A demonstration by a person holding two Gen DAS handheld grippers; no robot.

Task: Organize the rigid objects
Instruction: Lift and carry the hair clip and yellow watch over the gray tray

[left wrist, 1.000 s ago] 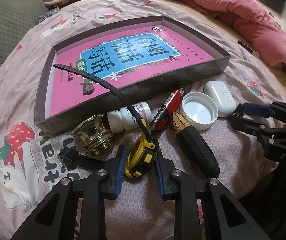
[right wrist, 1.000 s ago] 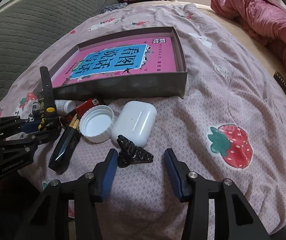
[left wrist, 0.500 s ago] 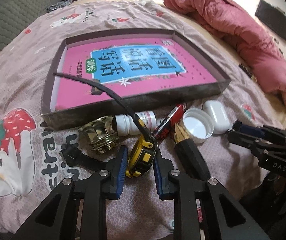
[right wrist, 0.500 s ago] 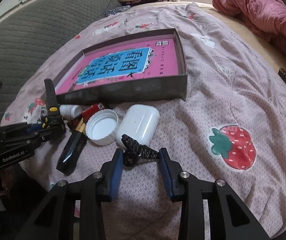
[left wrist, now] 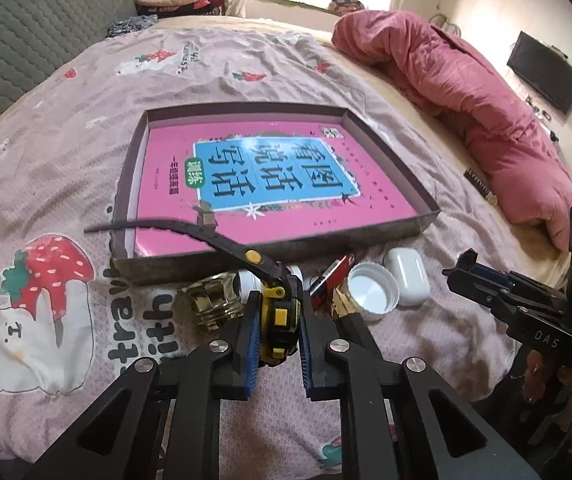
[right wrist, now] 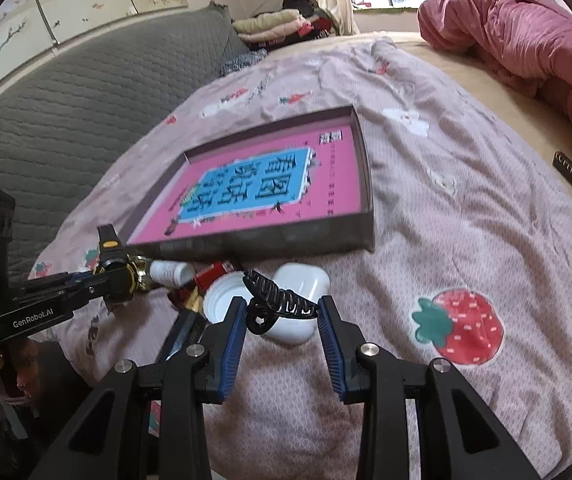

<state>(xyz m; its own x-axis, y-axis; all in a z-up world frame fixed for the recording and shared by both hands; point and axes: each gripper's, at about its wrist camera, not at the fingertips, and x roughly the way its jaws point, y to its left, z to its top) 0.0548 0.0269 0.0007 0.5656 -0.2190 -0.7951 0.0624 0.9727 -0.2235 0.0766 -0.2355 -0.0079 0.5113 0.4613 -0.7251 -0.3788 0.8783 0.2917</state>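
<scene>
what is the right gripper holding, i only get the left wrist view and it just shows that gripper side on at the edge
observer: The right gripper is shut on a black ridged plastic hair clip, one end against each of its blue pads. Its jaws have just been closing.
operator: ok, anything else caught in there
observer: Only the clip bridges the pads. The white rounded earbud case shows right behind the clip; whether the two touch cannot be told.
</scene>
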